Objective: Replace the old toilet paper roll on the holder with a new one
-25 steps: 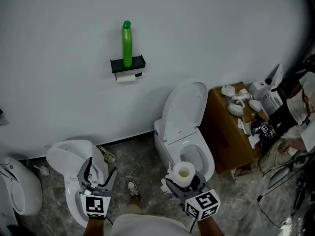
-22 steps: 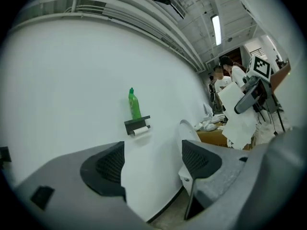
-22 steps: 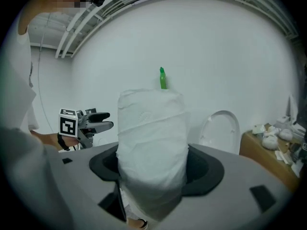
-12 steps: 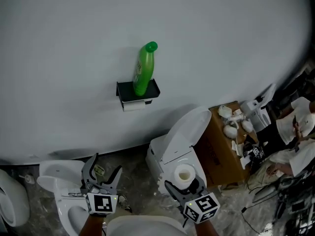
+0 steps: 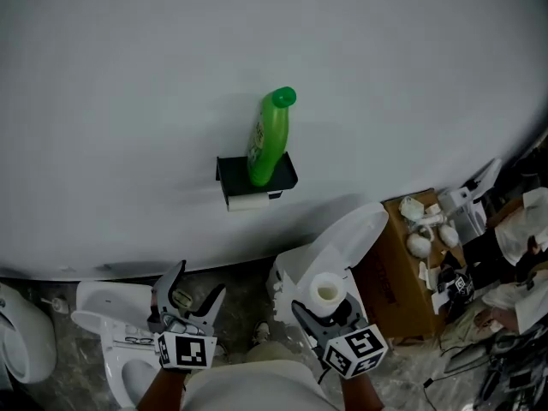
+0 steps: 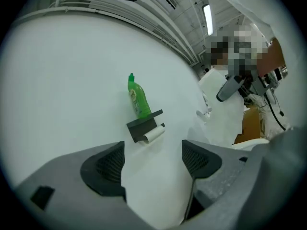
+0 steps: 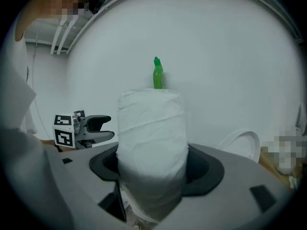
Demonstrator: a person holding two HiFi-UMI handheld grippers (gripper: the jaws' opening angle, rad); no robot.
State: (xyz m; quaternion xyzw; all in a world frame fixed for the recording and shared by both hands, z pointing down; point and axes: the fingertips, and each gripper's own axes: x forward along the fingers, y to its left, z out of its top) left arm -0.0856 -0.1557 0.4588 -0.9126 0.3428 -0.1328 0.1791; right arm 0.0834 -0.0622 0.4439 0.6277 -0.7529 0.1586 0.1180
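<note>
While my right gripper [image 5: 326,313] pinches the new toilet paper roll [image 5: 326,291], my left gripper [image 5: 190,302] hangs spread and empty. The wall holder [image 5: 257,176] and old roll [image 5: 248,201] sit well ahead of both. I judge the next move is to close in.

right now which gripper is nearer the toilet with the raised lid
Right. The right gripper is just in front of that toilet; the left gripper is off to its left.

A mock bathroom in an industrial hall: several white toilets [image 5: 318,268] line a bare partition wall [image 5: 128,101], a paper holder [image 5: 257,175] mounted ahead of the fingers [image 5: 169,288] of the left gripper [image 5: 203,277], a cardboard box [image 5: 394,272] of fittings to their right, and a ceiling strip light [image 6: 207,19] overhead.
</note>
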